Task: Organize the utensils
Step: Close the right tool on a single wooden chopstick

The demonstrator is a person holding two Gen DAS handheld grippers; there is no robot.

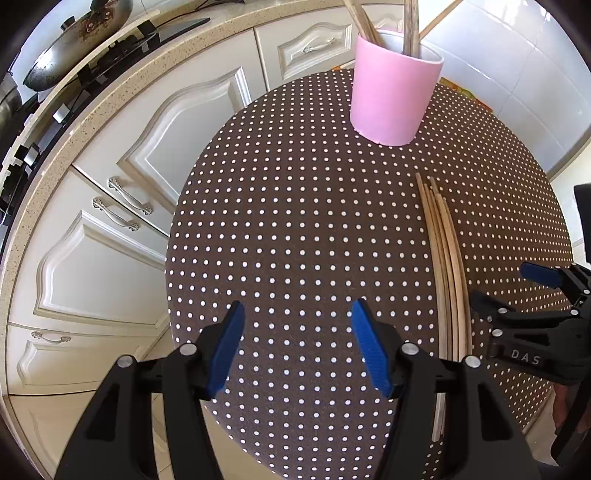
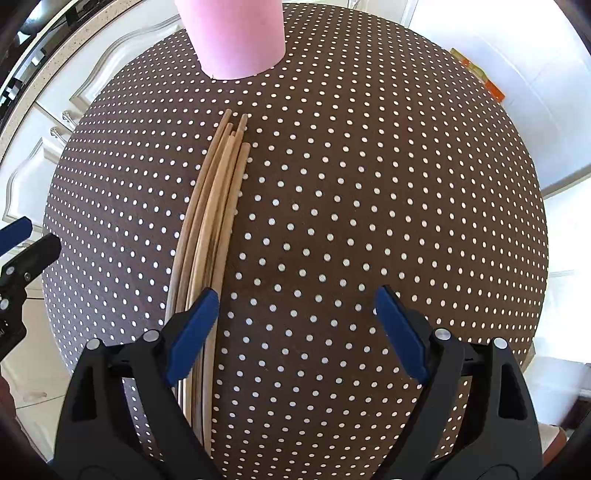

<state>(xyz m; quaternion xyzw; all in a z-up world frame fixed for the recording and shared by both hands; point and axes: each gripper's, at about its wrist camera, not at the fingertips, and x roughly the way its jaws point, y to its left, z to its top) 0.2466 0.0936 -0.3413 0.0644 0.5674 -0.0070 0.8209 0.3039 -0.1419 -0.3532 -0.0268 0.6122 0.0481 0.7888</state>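
Your work surface is the table (image 1: 295, 221), covered in a brown dotted cloth, set close to the cabinets (image 1: 155, 140) so that everything lies within reach of both hands.

At its far side stands the cup (image 1: 391, 92), pink, upright, already holding a few wooden utensils (image 1: 410, 29) handle-down. It appears to be the destination, placed clear of the loose pile so nothing tips it.

The chopsticks (image 2: 210, 221) lie flat in one bundle, touching each other, their tips pointing toward the cup and stopping short of it. This alignment lets you lift a stick and carry it forward without turning it.

Your right gripper (image 2: 295, 317) hovers low over the near end of the bundle, jaws spread wide and holding nothing. Its left finger sits over the sticks while the right one is well off to the side, so the bundle is not yet centred between them. You would likely need to shift left before closing.

Your left gripper (image 1: 297, 332) hangs over bare cloth beside the bundle, jaws likewise wide and empty, kept out of the other's way.

Expect thin round sticks to roll or come up several at once.
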